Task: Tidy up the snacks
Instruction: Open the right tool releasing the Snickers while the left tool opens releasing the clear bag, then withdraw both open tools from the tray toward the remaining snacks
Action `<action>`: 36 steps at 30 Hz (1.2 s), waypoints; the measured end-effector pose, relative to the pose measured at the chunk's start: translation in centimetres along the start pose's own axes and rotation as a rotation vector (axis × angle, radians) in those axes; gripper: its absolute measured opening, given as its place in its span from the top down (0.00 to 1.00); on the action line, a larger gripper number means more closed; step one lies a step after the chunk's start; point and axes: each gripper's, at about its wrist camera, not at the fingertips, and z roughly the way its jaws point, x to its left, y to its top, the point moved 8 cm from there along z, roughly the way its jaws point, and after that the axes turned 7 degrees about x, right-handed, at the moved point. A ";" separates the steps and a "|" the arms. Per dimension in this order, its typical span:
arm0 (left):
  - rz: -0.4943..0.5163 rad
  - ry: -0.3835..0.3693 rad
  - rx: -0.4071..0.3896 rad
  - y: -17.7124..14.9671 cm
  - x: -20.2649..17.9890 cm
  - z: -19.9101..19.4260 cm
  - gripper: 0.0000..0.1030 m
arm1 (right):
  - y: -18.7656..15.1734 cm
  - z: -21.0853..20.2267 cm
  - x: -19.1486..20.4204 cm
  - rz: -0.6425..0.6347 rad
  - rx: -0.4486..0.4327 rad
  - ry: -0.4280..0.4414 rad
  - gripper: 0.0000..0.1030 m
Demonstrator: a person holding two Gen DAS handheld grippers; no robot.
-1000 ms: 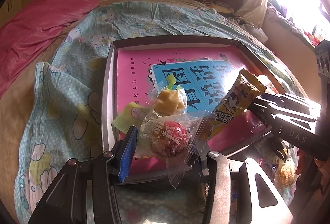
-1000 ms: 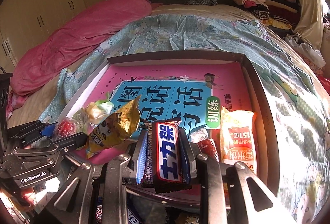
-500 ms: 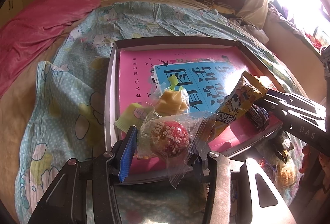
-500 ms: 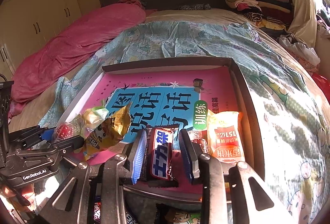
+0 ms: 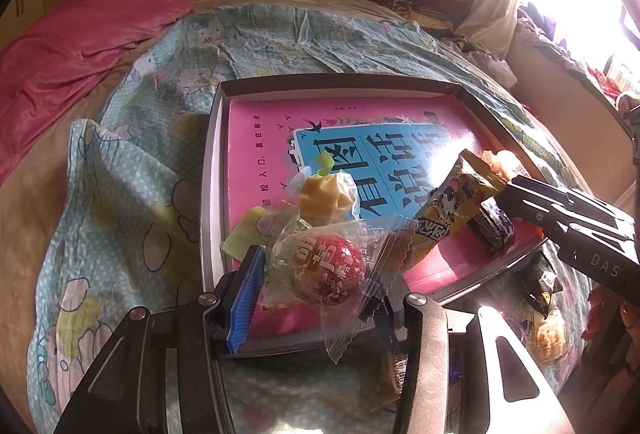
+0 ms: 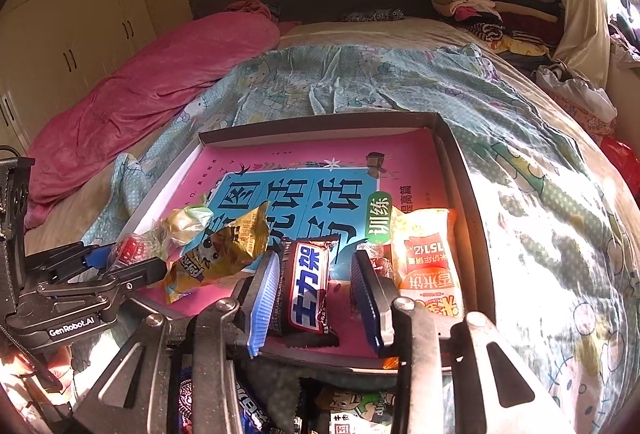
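Legibly, "GenRobot.AI" on left gripper (image 6: pixel 116 266), "DAS" on right gripper (image 5: pixel 508 194).

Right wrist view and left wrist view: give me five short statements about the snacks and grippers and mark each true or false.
1. The right gripper is open, the chocolate bar lying between its fingers. True.
2. The left gripper is empty. False: it is shut on the red ball snack.
3. The orange packet lies in the tray. True.
4. The tray sits on a wooden table. False: on the bed's patterned sheet.
5. The book under the snacks is green. False: pink.
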 end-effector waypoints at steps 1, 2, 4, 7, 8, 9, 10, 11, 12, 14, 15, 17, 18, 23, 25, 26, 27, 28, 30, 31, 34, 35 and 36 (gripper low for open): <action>-0.003 -0.005 0.001 0.0 0.0 0.0 0.50 | -0.1 -0.1 0.0 0.002 -0.001 0.001 0.62; -0.005 -0.008 0.002 0.0 0.0 0.0 0.50 | -0.1 -0.2 -0.1 0.004 -0.002 0.000 0.61; -0.007 -0.011 0.002 0.0 0.1 -0.1 0.49 | -0.1 -0.2 -0.1 0.006 -0.003 0.000 0.60; -0.006 -0.013 -0.002 0.1 0.1 -0.2 0.46 | -0.1 -0.3 -0.1 0.008 -0.002 0.000 0.59; -0.002 -0.013 -0.005 0.1 0.0 -0.3 0.46 | -0.2 -0.4 -0.1 0.008 -0.002 0.000 0.59; 0.001 -0.014 -0.008 0.1 0.0 -0.3 0.45 | -0.2 -0.4 -0.1 0.008 -0.003 -0.001 0.59; 0.004 -0.014 -0.013 0.1 -0.1 -0.4 0.44 | -0.1 -0.4 -0.2 0.009 -0.003 -0.002 0.58; 0.008 -0.014 -0.017 0.2 -0.2 -0.5 0.44 | -0.2 -0.5 -0.2 0.010 -0.004 -0.002 0.57; 0.011 -0.015 -0.018 0.2 -0.2 -0.6 0.43 | -0.2 -0.5 -0.2 0.013 -0.005 -0.002 0.56; 0.014 -0.020 -0.021 0.2 -0.4 -0.7 0.43 | -0.2 -0.7 -0.3 0.017 -0.006 -0.004 0.54; 0.016 -0.021 -0.022 0.2 -0.4 -0.7 0.42 | -0.2 -0.7 -0.4 0.020 -0.008 -0.004 0.53; 0.022 -0.025 -0.024 0.2 -0.6 -0.9 0.41 | -0.2 -0.8 -0.5 0.025 -0.010 -0.007 0.53; 0.026 -0.027 -0.025 0.2 -0.6 -0.9 0.40 | -0.2 -0.9 -0.6 0.028 -0.011 -0.009 0.53; 0.044 -0.028 -0.036 0.2 -1.1 -1.3 0.38 | -0.2 -1.2 -1.0 0.038 -0.017 -0.016 0.51; 0.045 -0.027 -0.038 0.2 -1.1 -1.3 0.37 | -0.2 -1.3 -1.2 0.041 -0.021 -0.020 0.50; 0.046 -0.023 -0.040 0.2 -1.0 -1.4 0.37 | -0.3 -1.4 -1.3 0.043 -0.023 -0.021 0.50; 0.046 -0.021 -0.042 0.2 -1.0 -1.5 0.36 | -0.3 -1.5 -1.4 0.045 -0.024 -0.023 0.49; 0.045 -0.023 -0.044 0.2 -1.0 -1.6 0.36 | -0.2 -1.6 -1.5 0.048 -0.025 -0.025 0.49; 0.045 -0.022 -0.050 0.3 -1.0 -1.7 0.35 | -0.2 -1.7 -1.6 0.052 -0.028 -0.032 0.47; 0.045 -0.023 -0.054 0.3 -1.0 -1.9 0.34 | -0.2 -1.7 -1.7 0.055 -0.029 -0.034 0.45; 0.050 -0.025 -0.065 0.4 -1.1 -2.2 0.33 | -0.2 -2.0 -1.8 0.057 -0.034 -0.039 0.44; 0.052 -0.024 -0.069 0.5 -1.1 -2.3 0.33 | -0.2 -2.1 -1.9 0.057 -0.036 -0.042 0.44; 0.054 -0.023 -0.073 0.5 -1.1 -2.4 0.32 | -0.2 -2.2 -2.0 0.059 -0.037 -0.043 0.44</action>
